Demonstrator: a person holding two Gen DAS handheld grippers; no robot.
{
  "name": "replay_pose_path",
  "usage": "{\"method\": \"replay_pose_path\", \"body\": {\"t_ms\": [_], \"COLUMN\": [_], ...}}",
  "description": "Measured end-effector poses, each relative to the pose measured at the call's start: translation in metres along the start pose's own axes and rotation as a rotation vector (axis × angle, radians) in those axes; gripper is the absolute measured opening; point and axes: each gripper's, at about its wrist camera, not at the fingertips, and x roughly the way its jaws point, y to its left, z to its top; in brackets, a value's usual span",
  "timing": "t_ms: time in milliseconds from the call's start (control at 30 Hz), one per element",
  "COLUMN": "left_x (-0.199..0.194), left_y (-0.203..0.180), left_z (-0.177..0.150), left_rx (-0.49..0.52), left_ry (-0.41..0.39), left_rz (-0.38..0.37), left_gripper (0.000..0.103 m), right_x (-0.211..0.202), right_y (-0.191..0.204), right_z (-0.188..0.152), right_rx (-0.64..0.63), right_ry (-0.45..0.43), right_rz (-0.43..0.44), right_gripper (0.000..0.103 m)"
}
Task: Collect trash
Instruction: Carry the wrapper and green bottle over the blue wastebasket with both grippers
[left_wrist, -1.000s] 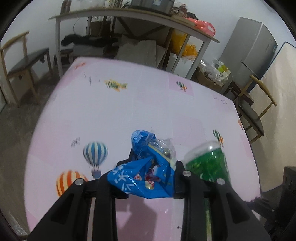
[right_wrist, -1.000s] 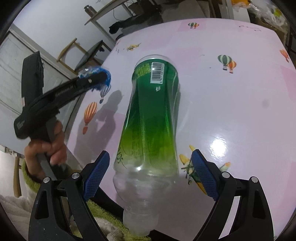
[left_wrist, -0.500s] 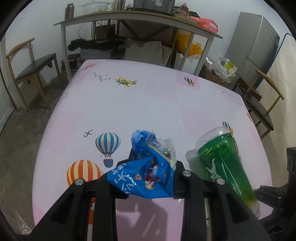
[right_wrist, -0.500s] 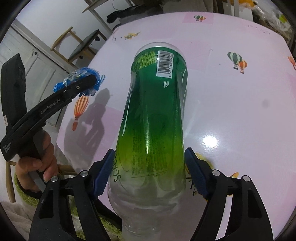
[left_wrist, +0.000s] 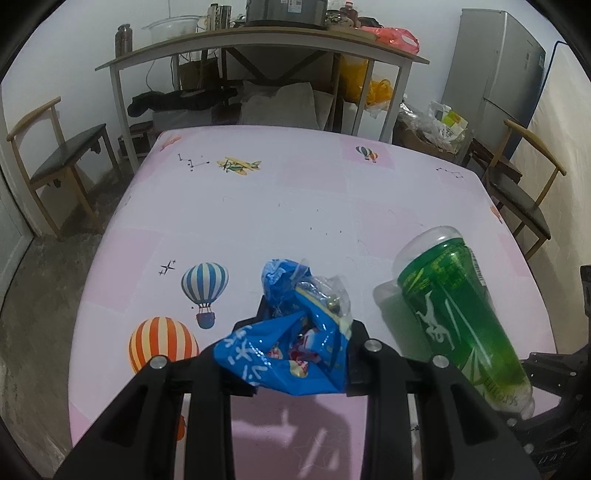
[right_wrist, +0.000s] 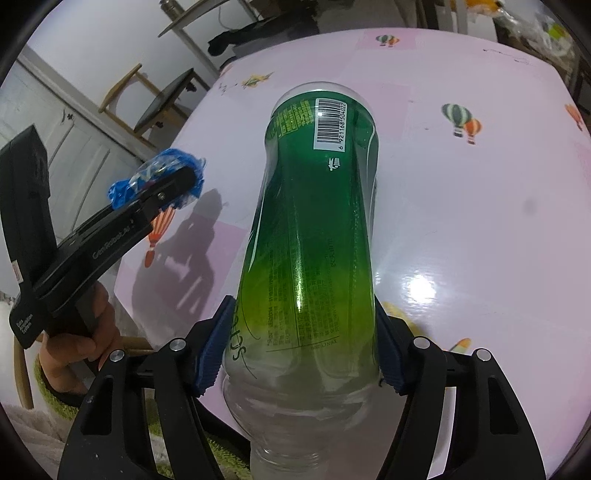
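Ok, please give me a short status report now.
Left gripper shut on blue wrapper. Right gripper closing, pads against green bottle. Table ahead, nothing blocking.

Domestic dining or utility room. Evidence: a surface (left_wrist: 295, 206) under a pink balloon-print cloth, wooden chairs (left_wrist: 55, 155) along the walls, a grey refrigerator (left_wrist: 495, 62), a side table (left_wrist: 258, 40) carrying pots and jars, plastic bags (left_wrist: 373, 88) beneath it, bare concrete floor (left_wrist: 48, 266).

A crumpled blue plastic wrapper (left_wrist: 291, 350) carries white lettering; the green-labelled clear plastic bottle (right_wrist: 317, 236) fades to yellow-green; the pink tablecloth (left_wrist: 295, 206) shows striped balloons, perhaps aeroplanes, upper left.
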Motion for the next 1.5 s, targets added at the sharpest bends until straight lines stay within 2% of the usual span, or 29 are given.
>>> {"method": "replay_pose_path", "body": {"t_ms": [600,733,900,1100,1233,1333,1400,1500], "left_x": [-0.016,-0.031,-0.046,-0.046,-0.036,-0.019,-0.002,0.025], "left_y": [-0.016,-0.028,-0.067,-0.166,-0.260,-0.336,-0.390,-0.454], "left_z": [-0.001,0.004,0.015,0.031,0.030,0.016,-0.001,-0.031], "left_rx": [0.021,0.037,0.093,0.241,0.360,0.458,0.535,0.634], "left_ry": [-0.030,-0.057,-0.077,-0.008,0.110,0.251,0.356,0.474], "left_rz": [-0.013,-0.049,-0.163,-0.379,-0.549,-0.652,-0.681,-0.669], "left_gripper": [0.028,0.028,0.028,0.028,0.028,0.029,0.029,0.030], "right_x": [-0.029,-0.050,-0.086,-0.150,-0.200,-0.218,-0.215,-0.195], "right_y": [-0.014,-0.025,-0.046,-0.114,-0.188,-0.238,-0.272,-0.308], "right_z": [-0.006,-0.015,-0.039,-0.100,-0.165,-0.218,-0.257,-0.290], "right_rx": [0.082,0.132,0.224,0.417,0.633,0.798,0.917,1.042], "right_ry": [-0.097,-0.158,-0.273,-0.429,-0.530,-0.559,-0.545,-0.505], "right_rz": [-0.014,0.001,0.016,-0.049,-0.139,-0.215,-0.247,-0.235], "right_gripper": [0.065,0.065,0.065,0.065,0.065,0.065,0.065,0.065]}}
